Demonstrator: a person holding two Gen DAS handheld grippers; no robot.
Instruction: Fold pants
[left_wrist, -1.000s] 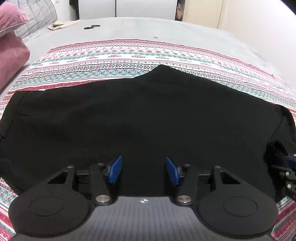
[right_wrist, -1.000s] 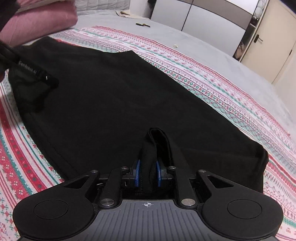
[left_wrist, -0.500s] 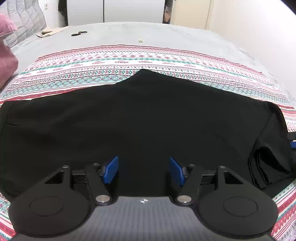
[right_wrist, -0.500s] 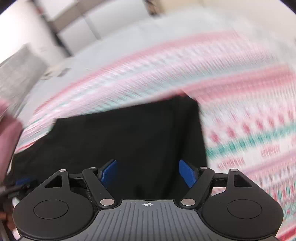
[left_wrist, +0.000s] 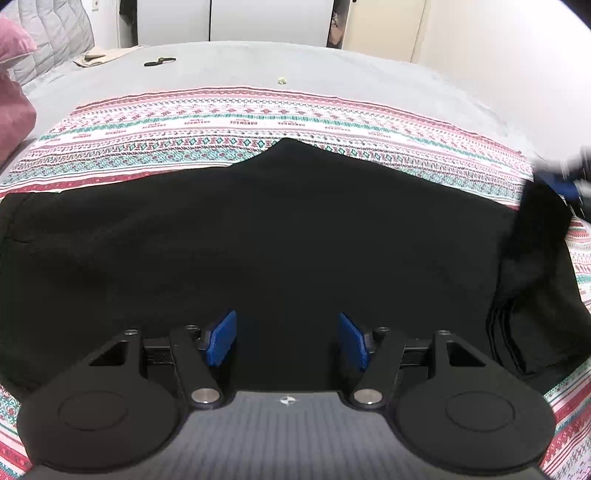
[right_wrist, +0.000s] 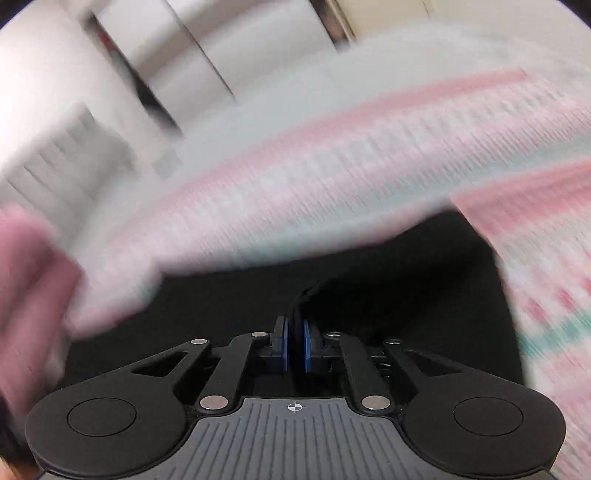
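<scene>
Since 0.5 s ago the right gripper (right_wrist: 294, 345) has closed, jaws pinching a fold of the black pants (left_wrist: 280, 236), lifted at 3 o'clock. Left gripper (left_wrist: 287, 338) hovers over them, jaws spread. Folding is underway; next, carry that end across. Patterned blanket (left_wrist: 258, 125) covers the grey bed (left_wrist: 332, 62); wardrobe doors (left_wrist: 269, 18) at 12 o'clock.

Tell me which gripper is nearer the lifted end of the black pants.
Right. The right gripper is shut on the pants at that raised end. The left gripper is open above the middle of the garment, well away from it.
</scene>
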